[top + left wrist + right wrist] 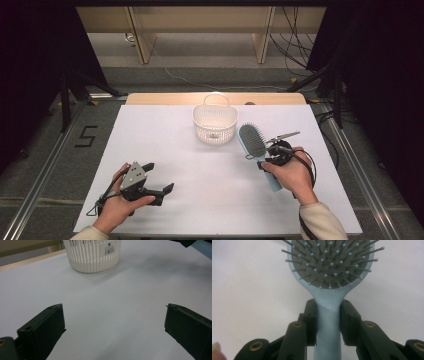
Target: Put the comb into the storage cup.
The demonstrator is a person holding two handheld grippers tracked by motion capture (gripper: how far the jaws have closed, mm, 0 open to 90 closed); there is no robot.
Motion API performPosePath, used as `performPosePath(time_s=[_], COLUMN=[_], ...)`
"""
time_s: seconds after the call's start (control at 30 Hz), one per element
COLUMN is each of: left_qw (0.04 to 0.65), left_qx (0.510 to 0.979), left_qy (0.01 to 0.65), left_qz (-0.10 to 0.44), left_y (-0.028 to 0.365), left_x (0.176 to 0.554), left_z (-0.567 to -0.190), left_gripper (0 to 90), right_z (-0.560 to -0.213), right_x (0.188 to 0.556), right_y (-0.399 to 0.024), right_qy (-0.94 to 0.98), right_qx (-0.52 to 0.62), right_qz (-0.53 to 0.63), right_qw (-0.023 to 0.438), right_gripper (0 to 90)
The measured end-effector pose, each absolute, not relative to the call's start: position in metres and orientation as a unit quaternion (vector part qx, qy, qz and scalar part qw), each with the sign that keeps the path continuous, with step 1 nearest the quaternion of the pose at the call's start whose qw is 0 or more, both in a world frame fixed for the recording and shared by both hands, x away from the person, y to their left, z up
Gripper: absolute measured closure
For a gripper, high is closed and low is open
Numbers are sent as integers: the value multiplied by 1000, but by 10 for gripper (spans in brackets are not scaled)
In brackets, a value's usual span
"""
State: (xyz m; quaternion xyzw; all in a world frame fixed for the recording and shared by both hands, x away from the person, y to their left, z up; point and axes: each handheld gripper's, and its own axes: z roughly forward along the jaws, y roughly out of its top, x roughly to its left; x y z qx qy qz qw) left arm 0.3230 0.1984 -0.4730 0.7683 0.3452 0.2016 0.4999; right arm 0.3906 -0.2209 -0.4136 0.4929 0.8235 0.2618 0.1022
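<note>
Spreading wide and white under everything, the surface (210,200), bare across the middle and toward nine o'clock. Sitting upright near twelve o'clock on that sheet, a white slatted basket (215,125) with a thin loop handle at its far rim and a barcode sticker on its near wall; seen again at the top of the left gripper view (92,255), well apart from both black jaws there. Lying just beside the basket toward two o'clock, bristles up, the light blue hairbrush (252,141), head pointing to eleven o'clock, handle running back to five o'clock into the right hand. Resting at seven o'clock, the left gripper (159,181), grey three-cornered plate on top, held in the left hand low over the sheet; jaws spread far apart with nothing between them but bare white sheet, aimed toward the basket. Sitting at four o'clock, the right gripper (264,162), wrapped by the right hand, cable looping past the wrist. Clamped from both sides on the hairbrush's neck (329,312) just below the bristle pad, the right jaws, pads pressing flat on the blue plastic, dark cushion and ball-tipped pins fanning out above them.
</note>
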Motion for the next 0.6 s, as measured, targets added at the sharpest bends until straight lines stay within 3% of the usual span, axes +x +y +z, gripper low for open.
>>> performPosePath(time_s=[0.6], left_qw=[500], left_qx=[768], left_qy=[345], left_qz=[202], left_y=[198], left_x=[323], left_z=[-473], left_gripper=[24], right_z=[-410], right_x=[391], right_y=[-224], right_qy=[809], right_qx=[500], right_qz=[285], right_qw=[118], right_gripper=[703])
